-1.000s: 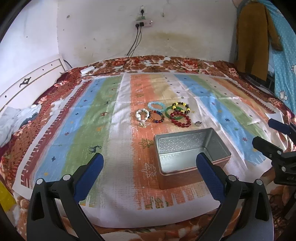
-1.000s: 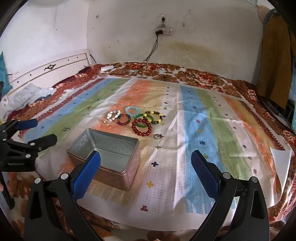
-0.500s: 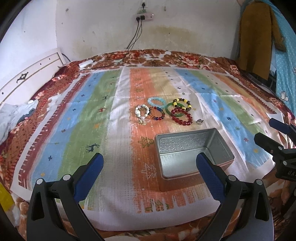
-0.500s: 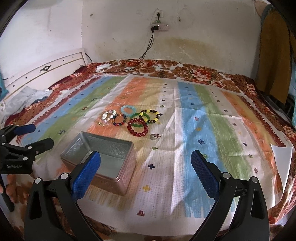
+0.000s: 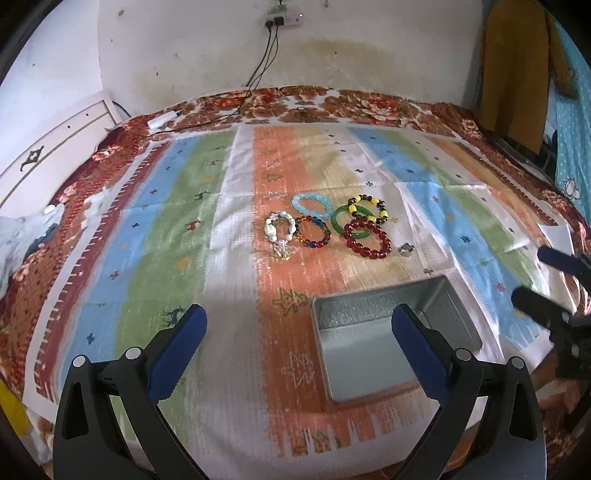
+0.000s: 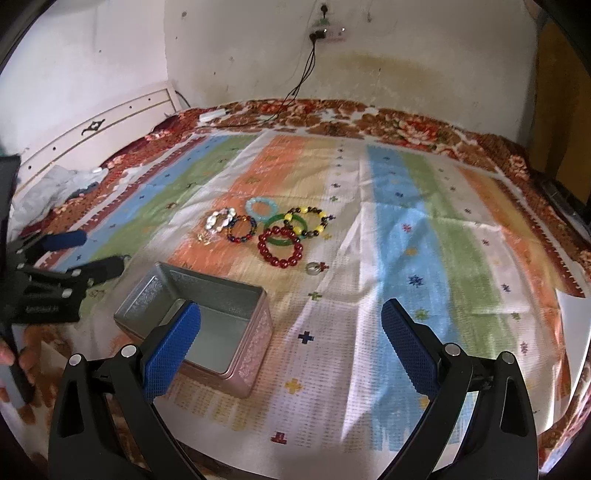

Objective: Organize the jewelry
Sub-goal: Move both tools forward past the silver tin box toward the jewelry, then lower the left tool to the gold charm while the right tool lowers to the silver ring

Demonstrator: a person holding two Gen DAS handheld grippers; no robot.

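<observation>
Several bracelets lie clustered on the striped cloth point(image 5: 229, 266): a red bead one point(image 5: 366, 238) point(image 6: 281, 246), a green bangle point(image 5: 338, 221), a yellow-and-black one point(image 5: 369, 207), a light blue one point(image 5: 311, 205), a multicoloured one point(image 5: 313, 231), a white one point(image 5: 279, 226). A small ring point(image 5: 406, 249) point(image 6: 314, 267) lies beside them. An open empty metal tin point(image 5: 391, 332) point(image 6: 199, 317) stands nearer. My left gripper point(image 5: 299, 339) is open and empty, short of the bracelets. My right gripper point(image 6: 291, 332) is open and empty beside the tin.
The cloth covers a bed with a floral blanket point(image 5: 332, 103). A white headboard point(image 6: 92, 129) is at the left, a wall socket with cables point(image 5: 284, 18) behind. Clothes point(image 5: 517, 66) hang at the right. A white paper sheet point(image 6: 572, 314) lies at the right edge.
Both grippers have moved forward and lower toward the bracelets and tin. Both stay open. No object has moved.
</observation>
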